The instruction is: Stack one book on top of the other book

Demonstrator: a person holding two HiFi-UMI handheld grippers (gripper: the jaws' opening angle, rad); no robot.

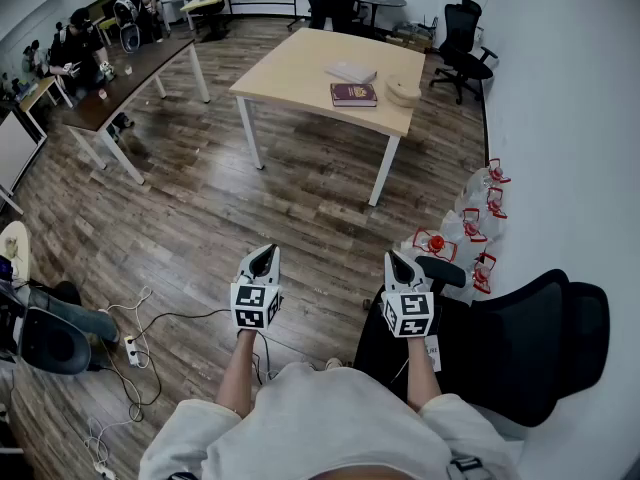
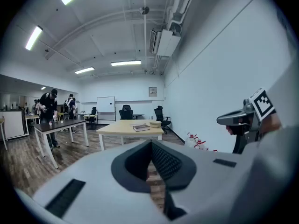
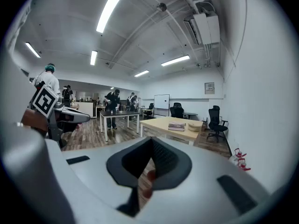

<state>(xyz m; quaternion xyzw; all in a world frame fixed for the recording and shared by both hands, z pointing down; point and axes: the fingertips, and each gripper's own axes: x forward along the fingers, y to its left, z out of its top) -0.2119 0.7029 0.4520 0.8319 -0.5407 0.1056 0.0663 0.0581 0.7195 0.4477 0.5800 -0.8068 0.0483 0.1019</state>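
Observation:
Two books lie apart on a light wooden table [image 1: 290,78] across the room: a dark red book [image 1: 353,94] and, just behind it, a pale book [image 1: 351,72]. In the gripper views the dark red book [image 2: 141,128] [image 3: 177,126] shows small on the far table. Both grippers hang over the wood floor, well short of the table. My left gripper [image 1: 264,259] [image 2: 150,158] is shut with nothing in it. Equally empty and shut is my right gripper [image 1: 398,264] [image 3: 150,164].
A beige round object [image 1: 404,90] sits on the table's right end. A black office chair [image 1: 520,343] stands at my right, with water jugs [image 1: 470,230] along the white wall. Cables and a power strip [image 1: 132,348] lie on the floor at left. A dark table [image 1: 125,80] with people is far left.

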